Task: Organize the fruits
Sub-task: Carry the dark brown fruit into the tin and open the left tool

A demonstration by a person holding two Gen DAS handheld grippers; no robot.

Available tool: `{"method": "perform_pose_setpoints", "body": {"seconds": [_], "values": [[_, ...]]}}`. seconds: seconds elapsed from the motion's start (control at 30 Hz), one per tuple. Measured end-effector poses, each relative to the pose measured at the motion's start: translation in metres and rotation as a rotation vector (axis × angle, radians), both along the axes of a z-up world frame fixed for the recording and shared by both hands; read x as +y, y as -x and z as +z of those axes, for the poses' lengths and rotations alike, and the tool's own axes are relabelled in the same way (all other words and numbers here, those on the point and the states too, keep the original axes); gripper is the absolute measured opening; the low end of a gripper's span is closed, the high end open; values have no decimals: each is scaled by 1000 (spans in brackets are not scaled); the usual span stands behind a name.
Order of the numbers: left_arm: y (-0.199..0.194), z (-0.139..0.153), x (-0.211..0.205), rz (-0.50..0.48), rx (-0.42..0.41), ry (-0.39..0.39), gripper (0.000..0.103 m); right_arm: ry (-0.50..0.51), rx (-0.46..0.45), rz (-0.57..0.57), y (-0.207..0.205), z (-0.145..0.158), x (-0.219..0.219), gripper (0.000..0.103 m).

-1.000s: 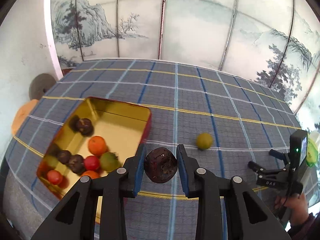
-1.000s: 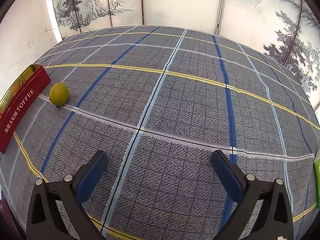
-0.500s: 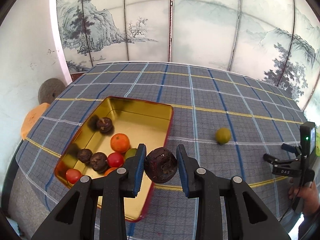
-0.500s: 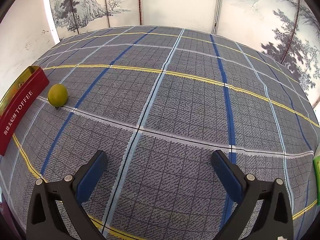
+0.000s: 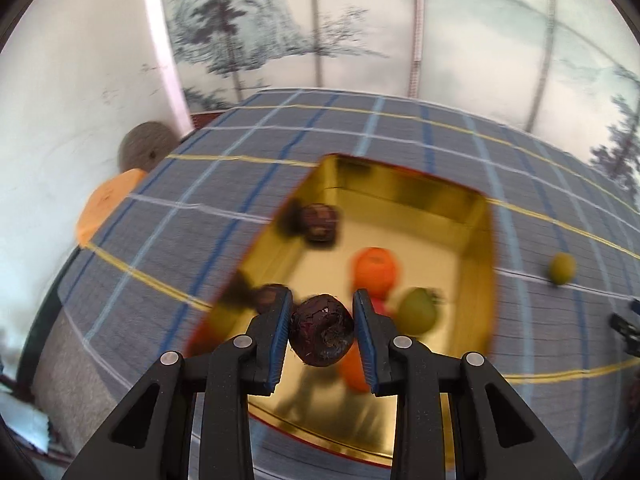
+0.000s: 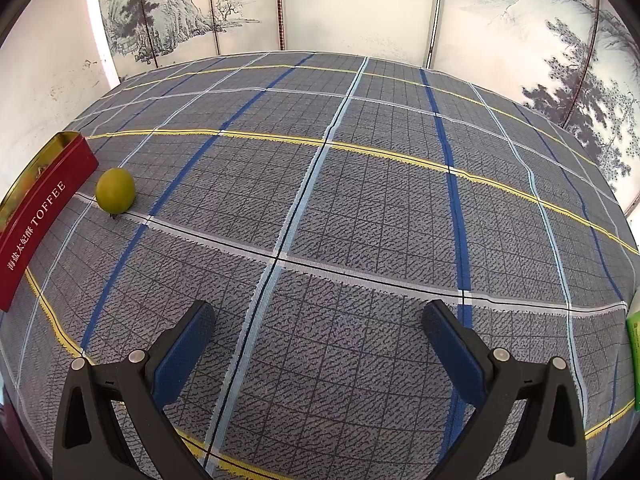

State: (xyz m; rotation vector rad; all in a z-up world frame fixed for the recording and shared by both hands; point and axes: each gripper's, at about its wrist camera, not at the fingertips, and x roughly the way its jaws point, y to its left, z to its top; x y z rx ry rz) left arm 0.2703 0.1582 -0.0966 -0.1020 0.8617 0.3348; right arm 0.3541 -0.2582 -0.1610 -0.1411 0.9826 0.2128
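Now, left hand-held gripper [image 5: 322, 330]: jaws closed tight on a dark, wrinkled round fruit [image 5: 322, 331], pinched between the two blue pads at its widest part. Fruit hangs over the near half of the gold tin [image 5: 478, 240], clear of the floor of it. View is smeared, so finer detail in the tin is unsure.

Tin contents, as far as can be told: an orange fruit [image 5: 375, 270] mid-tin, a green one [image 5: 417, 310] just right of the right pad, another dark fruit [image 5: 320, 222] toward the far left wall, one more dark shape [image 5: 269, 298] by the left pad, something orange and something red partly hidden behind the gripper.

Judgement on the step: this is the drop-in. Best done by lowering until the fruit is close to bare gold floor, then parting the jaws only a little so it settles rather than bounces. Bare floor shows just under and ahead of the pads; the crowded side is to the right. Risk: landing on the orange piece directly below and rolling.

Right hand-held gripper [image 6: 318, 332]: jaws spread wide, nothing between them, held above the checked cloth of the tabletop [image 6: 360, 208].

Left to do, likely: one yellow-green fruit [image 6: 115, 190] lies loose on the cloth just beside the tin's red outer wall [image 6: 38, 220], well apart from the right gripper, far to its left.
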Motion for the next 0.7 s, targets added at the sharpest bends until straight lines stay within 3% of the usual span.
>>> {"method": "perform_pose_setpoints", "body": {"seconds": [0.2, 0.7], "values": [[-14, -5, 25, 33, 15, 26, 32, 0, 0, 0, 0, 0, 0, 103], [-113, -5, -6, -64, 78, 11, 32, 0, 0, 0, 0, 0, 0, 103]]}}
